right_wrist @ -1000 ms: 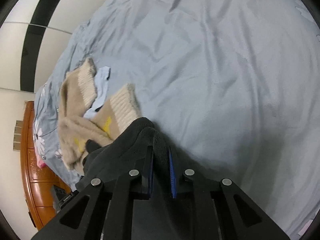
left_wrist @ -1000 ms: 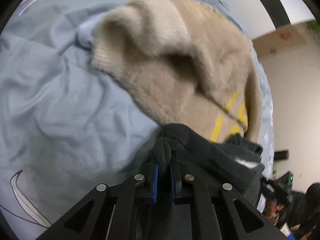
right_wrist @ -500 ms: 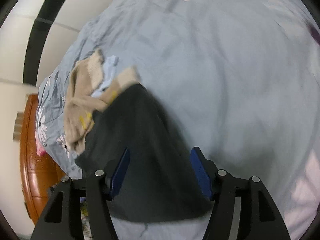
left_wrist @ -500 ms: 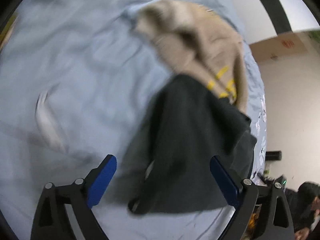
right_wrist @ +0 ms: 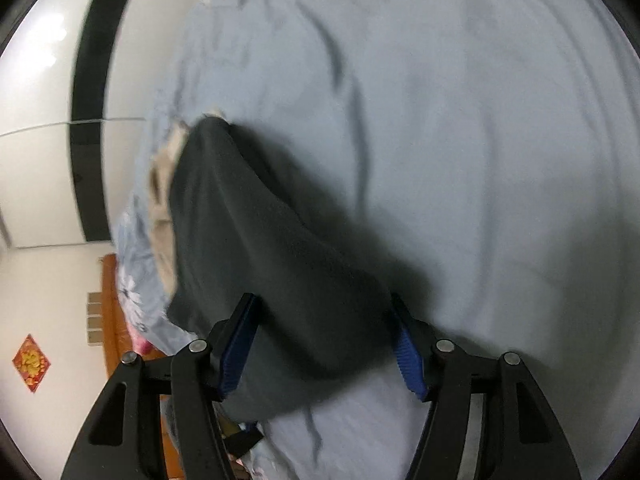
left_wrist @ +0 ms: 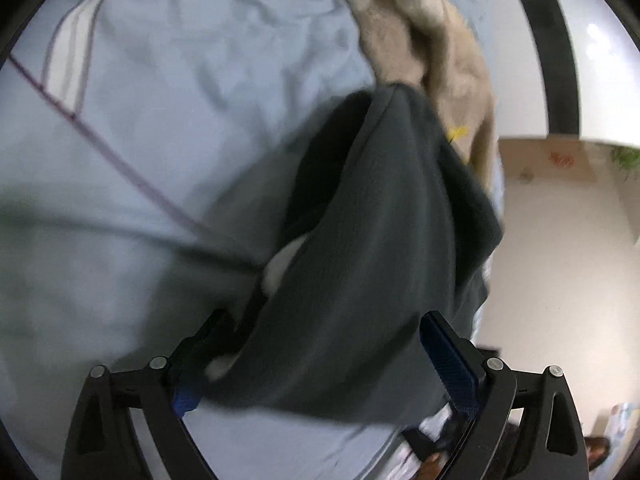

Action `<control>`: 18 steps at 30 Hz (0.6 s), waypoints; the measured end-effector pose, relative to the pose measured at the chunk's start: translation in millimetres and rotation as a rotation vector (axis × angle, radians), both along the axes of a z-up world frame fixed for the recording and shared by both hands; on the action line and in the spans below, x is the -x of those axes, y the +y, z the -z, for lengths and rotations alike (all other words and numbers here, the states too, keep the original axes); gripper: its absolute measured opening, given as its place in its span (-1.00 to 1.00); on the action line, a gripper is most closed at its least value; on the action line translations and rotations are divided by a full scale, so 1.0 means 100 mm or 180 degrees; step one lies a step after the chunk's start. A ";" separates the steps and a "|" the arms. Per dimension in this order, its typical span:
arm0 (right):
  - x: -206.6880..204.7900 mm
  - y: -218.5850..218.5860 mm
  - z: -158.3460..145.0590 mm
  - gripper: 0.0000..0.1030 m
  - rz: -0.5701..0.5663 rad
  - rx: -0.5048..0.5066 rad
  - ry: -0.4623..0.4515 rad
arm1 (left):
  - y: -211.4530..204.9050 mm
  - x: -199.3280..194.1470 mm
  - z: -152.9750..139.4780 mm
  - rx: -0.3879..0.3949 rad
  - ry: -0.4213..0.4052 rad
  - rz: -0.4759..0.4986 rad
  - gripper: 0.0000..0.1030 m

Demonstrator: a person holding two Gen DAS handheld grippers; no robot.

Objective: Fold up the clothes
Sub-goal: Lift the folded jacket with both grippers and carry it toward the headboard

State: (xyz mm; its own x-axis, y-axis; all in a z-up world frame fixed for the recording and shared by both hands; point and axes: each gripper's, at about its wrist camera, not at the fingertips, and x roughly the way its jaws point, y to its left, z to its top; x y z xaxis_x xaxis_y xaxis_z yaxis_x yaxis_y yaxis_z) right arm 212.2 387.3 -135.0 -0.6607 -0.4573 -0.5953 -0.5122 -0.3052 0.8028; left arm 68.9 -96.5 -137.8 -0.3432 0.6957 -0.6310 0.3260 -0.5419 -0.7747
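A dark grey garment [left_wrist: 380, 208] lies flat on the light blue bed sheet [left_wrist: 160, 120], with a white patch [left_wrist: 280, 264] showing at its near fold. Its far end overlaps a beige fluffy sweater [left_wrist: 420, 40]. My left gripper [left_wrist: 324, 320] stands wide open over the garment's near edge, pads clear of the cloth. In the right wrist view the same dark garment [right_wrist: 260, 240] runs up from between the fingers of my right gripper [right_wrist: 323, 304]. Its jaws are opening, and the cloth lies between them unpressed. The beige sweater [right_wrist: 162, 184] peeks out on the left.
The bed's edge runs close behind the clothes, with a white wall beyond it. A wooden piece of furniture [right_wrist: 110, 304] stands beside the bed, and a cardboard box [left_wrist: 548, 160] sits by the wall. A person [left_wrist: 596, 450] is at the lower right. Bare sheet [right_wrist: 480, 120] stretches to the right.
Both grippers were shut on the dark garment a second ago. They have let go and opened, and pulled back as the garment dropped flat on the sheet.
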 end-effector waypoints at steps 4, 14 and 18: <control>0.17 0.07 -0.01 0.33 0.0103 0.0059 0.0372 | 0.01 0.14 0.02 -0.0024 0.0203 -0.0230 0.85; 0.89 0.09 0.00 0.23 -0.0519 0.0091 0.0407 | 0.10 0.29 0.00 0.0278 0.0182 -0.0013 0.55; 0.91 0.12 -0.01 -0.21 -0.0653 0.0189 0.0271 | 0.15 0.30 -0.12 0.0521 0.0116 -0.0011 0.12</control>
State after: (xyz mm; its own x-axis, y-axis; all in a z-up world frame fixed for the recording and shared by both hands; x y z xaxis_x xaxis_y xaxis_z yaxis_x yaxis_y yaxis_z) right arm 121.0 399.6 -133.7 -0.5969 -0.6199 -0.5094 -0.3739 -0.3469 0.8602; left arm 38.7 -81.2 -125.9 -0.3702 0.5834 -0.7229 0.3013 -0.6607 -0.6875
